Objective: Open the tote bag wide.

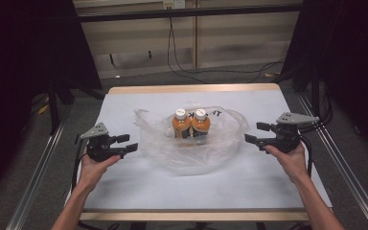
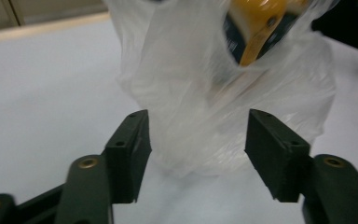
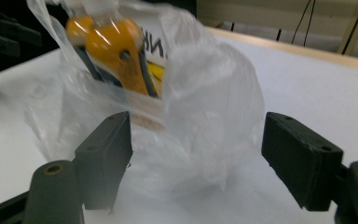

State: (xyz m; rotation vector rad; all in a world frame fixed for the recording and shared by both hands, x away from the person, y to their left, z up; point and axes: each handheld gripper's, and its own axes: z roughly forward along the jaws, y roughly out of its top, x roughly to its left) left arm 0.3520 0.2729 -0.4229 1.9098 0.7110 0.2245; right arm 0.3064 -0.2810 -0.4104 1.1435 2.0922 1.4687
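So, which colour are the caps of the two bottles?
The caps are white, clearest in the high view.

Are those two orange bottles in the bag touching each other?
Touching. In the high view the two bottles stand pressed side by side inside the plastic bag, with no gap between them.

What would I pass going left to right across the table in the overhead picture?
Left gripper, held open → crumpled clear plastic bag → two orange bottles with white caps, the first then the second, standing side by side within the bag → right gripper, also open.
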